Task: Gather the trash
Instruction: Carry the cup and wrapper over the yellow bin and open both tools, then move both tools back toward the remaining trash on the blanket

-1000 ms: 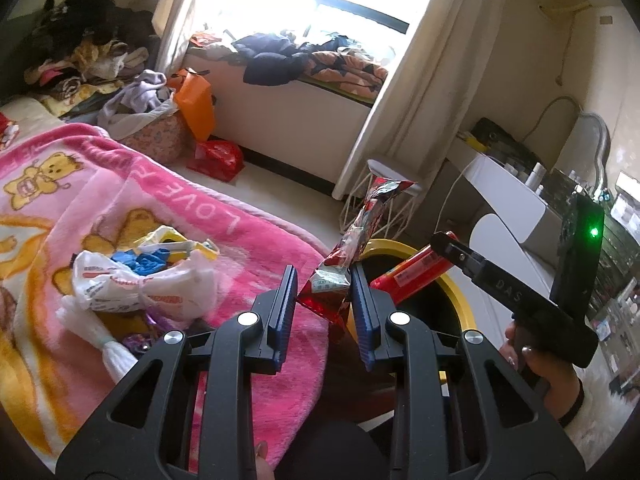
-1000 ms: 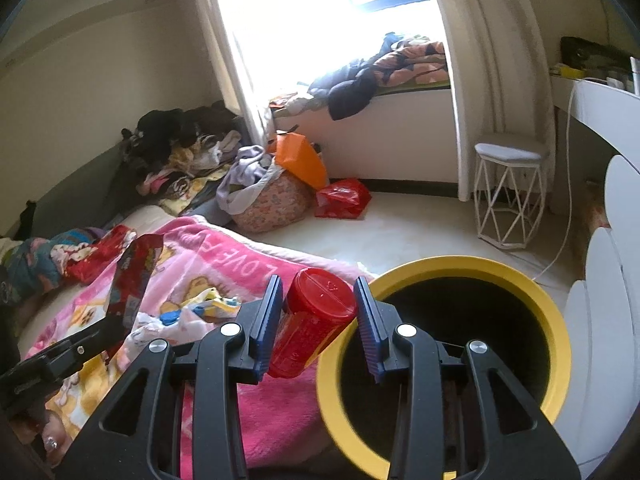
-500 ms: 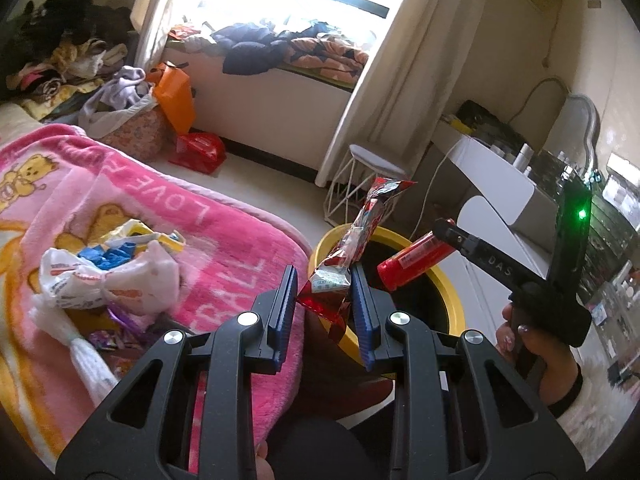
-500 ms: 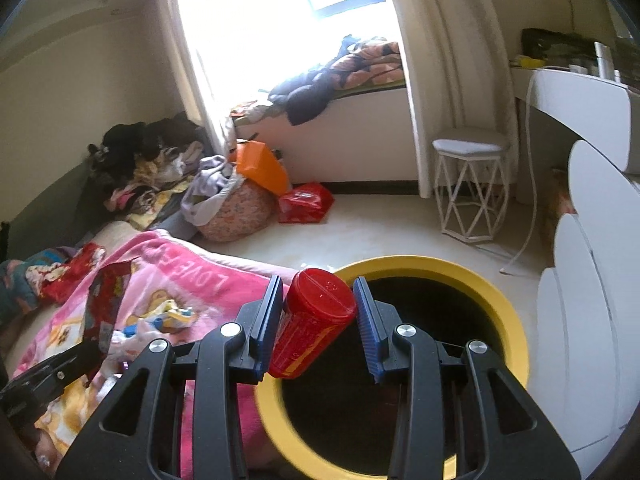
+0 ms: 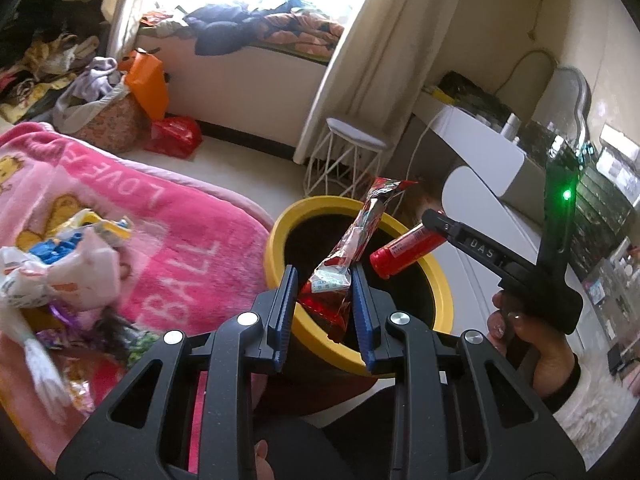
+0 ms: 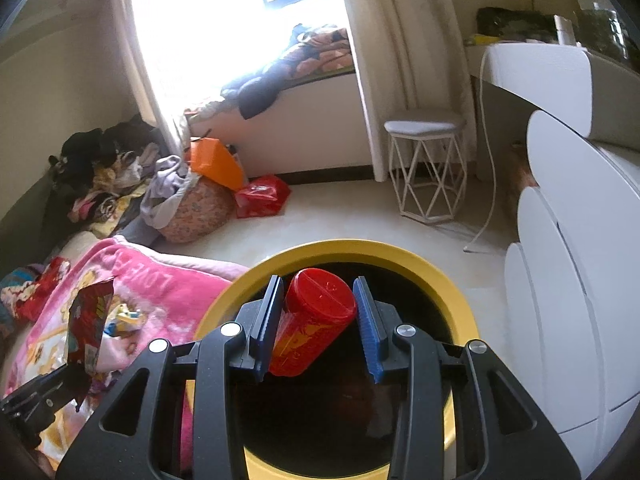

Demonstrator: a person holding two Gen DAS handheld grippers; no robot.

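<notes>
Left wrist view: the left tool is clamped on the lower end of a long red snack wrapper, which slants up and right over the mouth of the yellow-rimmed bin. To the right, a hand holds the right tool, whose tip carries a red tube above the same bin. A pink blanket on the bed lies left of the bin, with a knotted plastic bag and other scraps on it.

Right wrist view: the right tool grips the red tube by its sides, cap end facing the camera, over the bin's dark opening. The wrapper shows at left above the blanket. A white stool stands on the floor beyond.
</notes>
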